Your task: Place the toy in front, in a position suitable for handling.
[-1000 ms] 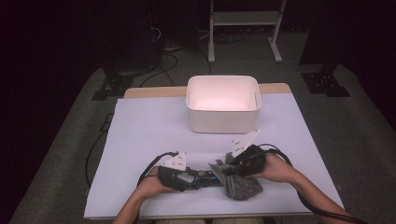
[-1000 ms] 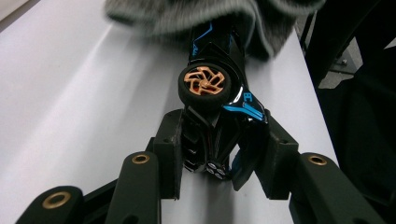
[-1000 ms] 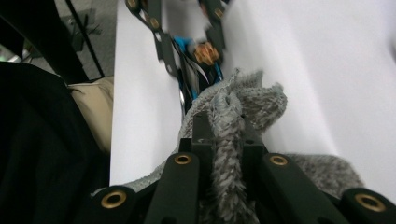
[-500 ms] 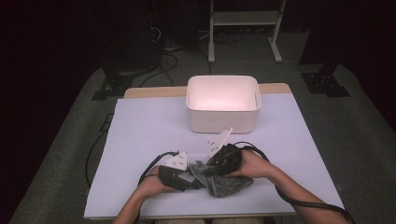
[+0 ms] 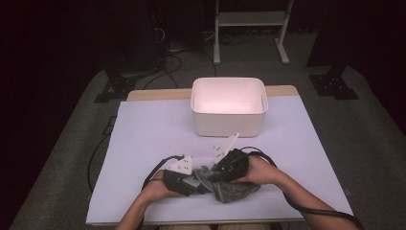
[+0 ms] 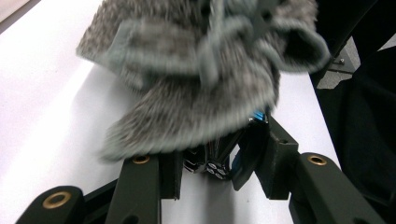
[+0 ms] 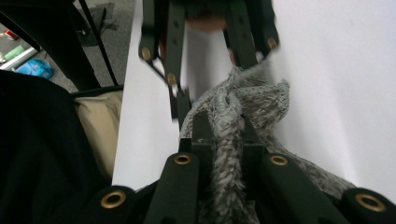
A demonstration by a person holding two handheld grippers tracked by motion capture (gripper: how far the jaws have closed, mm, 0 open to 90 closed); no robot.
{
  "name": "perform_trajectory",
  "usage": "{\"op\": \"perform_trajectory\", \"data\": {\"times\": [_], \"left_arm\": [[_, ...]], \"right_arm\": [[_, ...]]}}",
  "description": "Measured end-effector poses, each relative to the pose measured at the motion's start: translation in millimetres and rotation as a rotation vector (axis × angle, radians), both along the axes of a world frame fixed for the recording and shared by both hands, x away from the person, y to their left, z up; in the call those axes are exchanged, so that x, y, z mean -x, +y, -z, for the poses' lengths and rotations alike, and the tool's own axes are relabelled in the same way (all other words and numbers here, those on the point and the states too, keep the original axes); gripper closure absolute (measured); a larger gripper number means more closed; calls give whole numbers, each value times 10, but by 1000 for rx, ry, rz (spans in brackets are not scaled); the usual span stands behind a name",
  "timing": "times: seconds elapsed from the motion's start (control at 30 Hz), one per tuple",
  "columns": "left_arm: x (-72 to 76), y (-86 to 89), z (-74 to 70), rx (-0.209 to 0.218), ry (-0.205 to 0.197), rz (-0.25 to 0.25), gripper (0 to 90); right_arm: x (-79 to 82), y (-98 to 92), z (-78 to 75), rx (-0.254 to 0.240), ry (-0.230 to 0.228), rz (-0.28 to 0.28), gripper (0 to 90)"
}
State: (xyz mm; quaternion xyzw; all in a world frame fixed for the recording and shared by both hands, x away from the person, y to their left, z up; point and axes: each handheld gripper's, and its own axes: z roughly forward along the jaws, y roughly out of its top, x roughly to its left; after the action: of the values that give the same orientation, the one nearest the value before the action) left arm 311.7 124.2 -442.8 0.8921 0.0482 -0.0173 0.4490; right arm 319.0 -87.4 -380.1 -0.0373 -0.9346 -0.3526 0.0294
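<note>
A grey knit cloth (image 5: 235,191) lies bunched near the table's front edge, between my two hands. My right gripper (image 5: 214,175) points left and is shut on a fold of it; in the right gripper view the jaws (image 7: 224,127) clamp the knit cloth (image 7: 261,100) tightly. My left gripper (image 5: 197,183) meets it tip to tip. Its jaws stand apart in the right gripper view (image 7: 208,88), with bare table between them. In the left gripper view the cloth (image 6: 196,79) hangs over the tips of the left gripper (image 6: 217,158).
A white empty bin (image 5: 229,123) stands at the back middle of the pale-covered table (image 5: 143,143). Black cables (image 5: 268,158) trail from both grippers. A metal stand (image 5: 249,19) and dark floor lie behind the table. The person's dark clothing (image 7: 42,154) is close to the front edge.
The right hand has carried its part of the cloth leftward up to the left gripper, bunching the cloth. The left hand has stayed put.
</note>
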Motion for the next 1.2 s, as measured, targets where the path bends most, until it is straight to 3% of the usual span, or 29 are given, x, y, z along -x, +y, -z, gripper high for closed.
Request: {"op": "perform_trajectory", "data": {"times": [0.1,0.23,0.57,0.73,0.93,1.2], "left_arm": [[-6,12,11,5,5,-2,580],[-5,12,11,6,5,-2,580],[-8,10,10,6,11,-4,581],[-6,10,6,4,6,2,581],[-9,7,1,0,7,3,581],[-9,-3,-6,-5,4,6,581]], "right_arm": [[0,86,17,-5,2,-13,809],[-20,15,20,-3,12,-2,810],[-9,-632,14,3,27,110,810],[37,-802,18,3,21,138,810],[58,-759,7,15,-2,126,809],[15,-390,13,9,3,57,809]]}}
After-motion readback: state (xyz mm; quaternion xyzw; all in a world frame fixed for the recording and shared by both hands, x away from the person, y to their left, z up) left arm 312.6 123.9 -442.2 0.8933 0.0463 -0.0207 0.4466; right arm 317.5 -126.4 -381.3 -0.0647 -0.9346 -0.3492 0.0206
